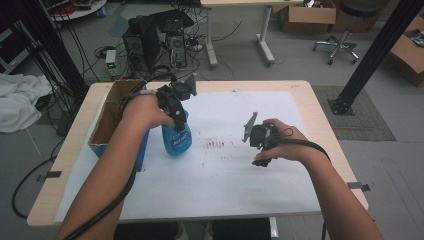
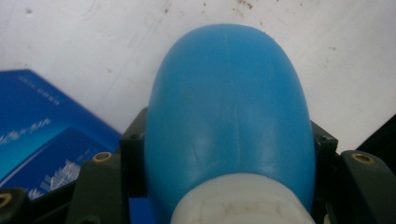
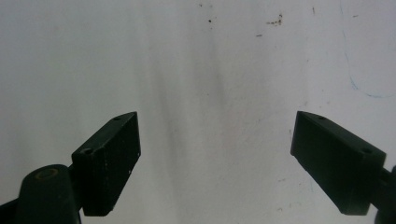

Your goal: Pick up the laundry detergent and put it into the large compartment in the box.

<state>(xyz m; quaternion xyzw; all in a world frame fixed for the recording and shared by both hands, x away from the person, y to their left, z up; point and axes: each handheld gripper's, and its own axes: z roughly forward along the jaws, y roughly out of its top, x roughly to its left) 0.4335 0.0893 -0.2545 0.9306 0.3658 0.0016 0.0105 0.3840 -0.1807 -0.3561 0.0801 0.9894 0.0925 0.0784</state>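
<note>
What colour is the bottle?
The bottle is blue, with a white collar at its neck. The left gripper view shows it best.

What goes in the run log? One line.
left hand-held gripper: shut on blue spray bottle | right hand-held gripper: open, over white sheet

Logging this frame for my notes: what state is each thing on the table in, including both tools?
Blue spray bottle: upright on the white sheet, gripped near its neck.
Left tool: shut on the bottle, jaws on either side.
Right tool: open, empty, above the sheet.
Cardboard box: open at the top, at the table's left edge.
</note>
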